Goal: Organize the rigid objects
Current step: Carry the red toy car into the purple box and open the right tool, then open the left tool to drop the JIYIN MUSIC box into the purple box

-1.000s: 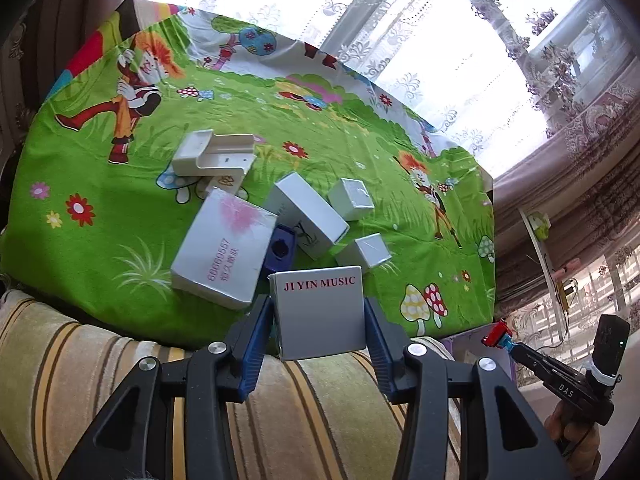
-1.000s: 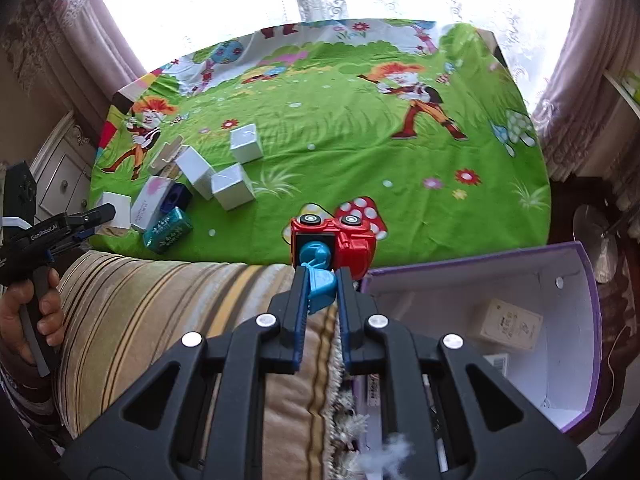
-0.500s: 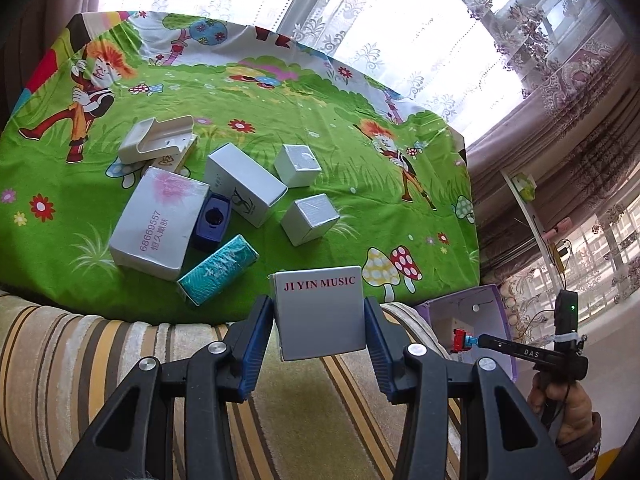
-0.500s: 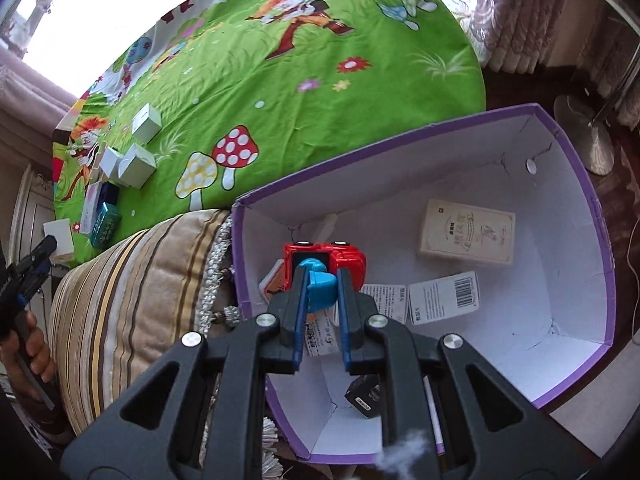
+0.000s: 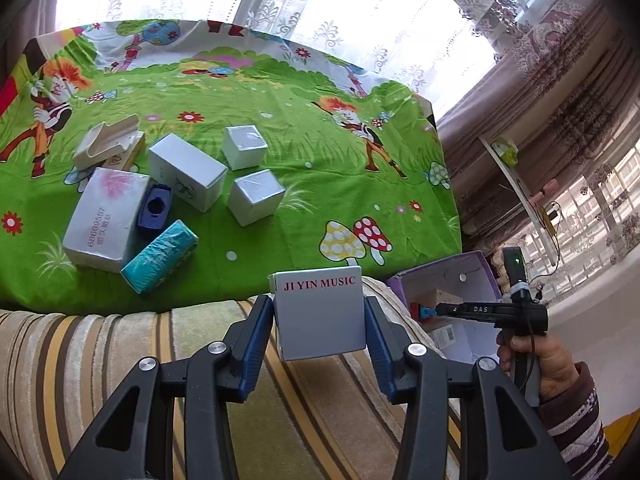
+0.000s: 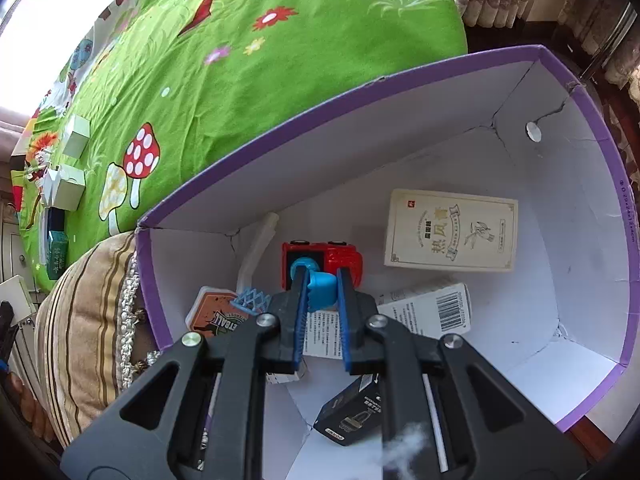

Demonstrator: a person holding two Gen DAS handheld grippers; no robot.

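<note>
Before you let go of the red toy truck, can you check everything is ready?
1. Right gripper grips red toy truck by its blue part: ok.
2. Truck over the purple box, inside its walls: ok.
3. Truck touching the box floor: cannot tell.
4. Bare floor beneath: not ok, papers and the cream packet lie close.
5. Left gripper holds the JI YIN MUSIC box: ok.
</note>
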